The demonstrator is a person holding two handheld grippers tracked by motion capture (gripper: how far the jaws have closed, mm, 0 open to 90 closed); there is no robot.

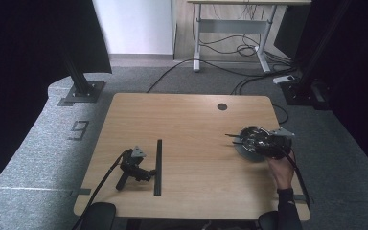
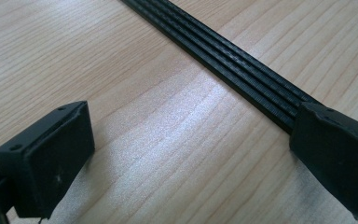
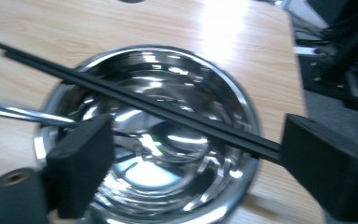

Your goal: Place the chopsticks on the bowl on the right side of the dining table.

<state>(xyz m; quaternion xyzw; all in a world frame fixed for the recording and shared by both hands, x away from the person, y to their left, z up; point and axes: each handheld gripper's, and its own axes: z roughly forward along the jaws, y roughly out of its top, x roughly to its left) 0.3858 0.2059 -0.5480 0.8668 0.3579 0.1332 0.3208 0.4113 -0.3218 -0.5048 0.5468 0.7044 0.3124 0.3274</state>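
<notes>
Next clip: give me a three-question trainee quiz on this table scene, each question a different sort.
1. True or false: the right claw is clamped on the black chopsticks.
2. What lies across the steel bowl? A) chopsticks B) a knife C) a cloth
3. Fill in: the left claw rests on the table beside a long black ____.

Key: 1 false, its jaws stand open; 2 A; 3 strip.

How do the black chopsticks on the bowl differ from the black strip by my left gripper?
The chopsticks are thin rods lying across the rim of the steel bowl; the black strip is broad, flat and ribbed and lies straight on the table. The chopsticks sit near the right edge, the strip left of centre. Both are black and long.
</notes>
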